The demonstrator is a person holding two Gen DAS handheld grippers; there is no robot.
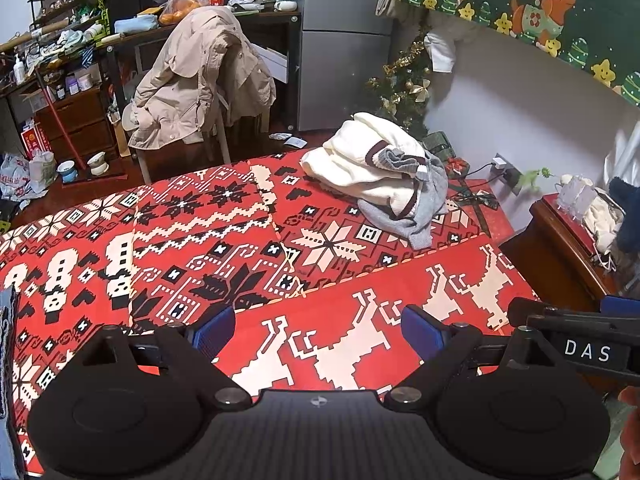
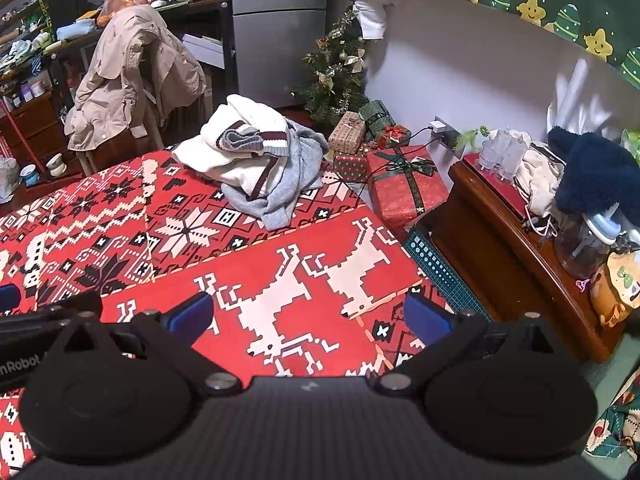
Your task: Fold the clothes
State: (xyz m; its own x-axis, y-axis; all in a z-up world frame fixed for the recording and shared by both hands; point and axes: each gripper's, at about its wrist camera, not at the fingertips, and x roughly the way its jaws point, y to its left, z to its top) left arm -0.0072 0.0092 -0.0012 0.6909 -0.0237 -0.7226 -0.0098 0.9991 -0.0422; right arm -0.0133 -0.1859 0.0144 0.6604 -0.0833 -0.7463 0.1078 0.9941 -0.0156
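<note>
While both tongs hang low over the near edge of the red patterned surface [image 2: 280, 240], the left tongs [image 1: 318, 330] and the right tongs [image 2: 308, 316] stand with jaws spread wide and nothing between them. Farther off, at the far corner, a white sweater [image 2: 240, 140] lies bunched on top of a grey garment [image 2: 288, 184], both rumpled, neither folded flat. Judged from this, folding of these two pieces remains outstanding. No folded stack shows anywhere in view.
</note>
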